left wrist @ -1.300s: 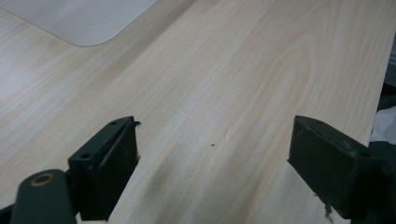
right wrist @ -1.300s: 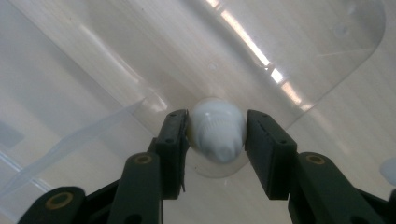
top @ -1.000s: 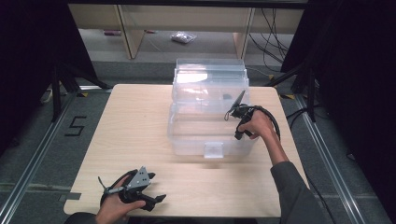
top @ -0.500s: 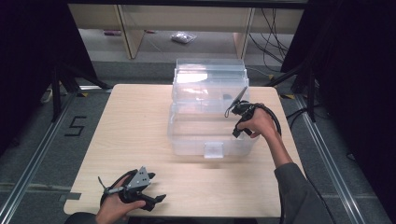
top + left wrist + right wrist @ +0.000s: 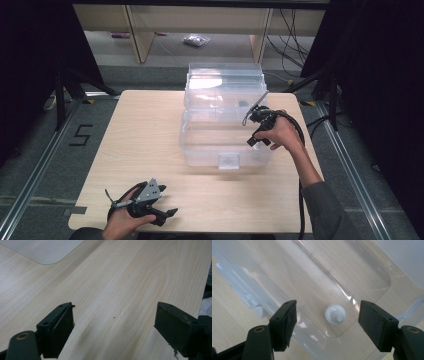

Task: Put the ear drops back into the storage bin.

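Nearest to me, at 7 o'clock on the pale wood-grain table (image 5: 150,140), my left gripper (image 5: 167,214) rests idle with its jaws spread wide over bare board; the left gripper view confirms nothing between them.

Further out, at about 1 o'clock from table centre, my right gripper (image 5: 252,143) hangs over the clear rectangular plastic storage box (image 5: 222,145), jaws spread and pointing down into it. In the right gripper view, the small white round plastic cap-like piece (image 5: 335,314) lies on the box floor, framed between the two black jaws (image 5: 329,322) but untouched by either.

Handling judgement: the white piece looks light, rigid and smooth, with a raised central nub on a wider disc. I expect it to slide on the glossy floor if nudged from one side, so both pads should meet it together, across the disc's rim. The low profile leaves little to grip.

The box walls are thin, transparent and glossy with rounded corners; a front latch tab (image 5: 229,161) faces me. At 12 o'clock, its hinged lid (image 5: 225,80) stands open.
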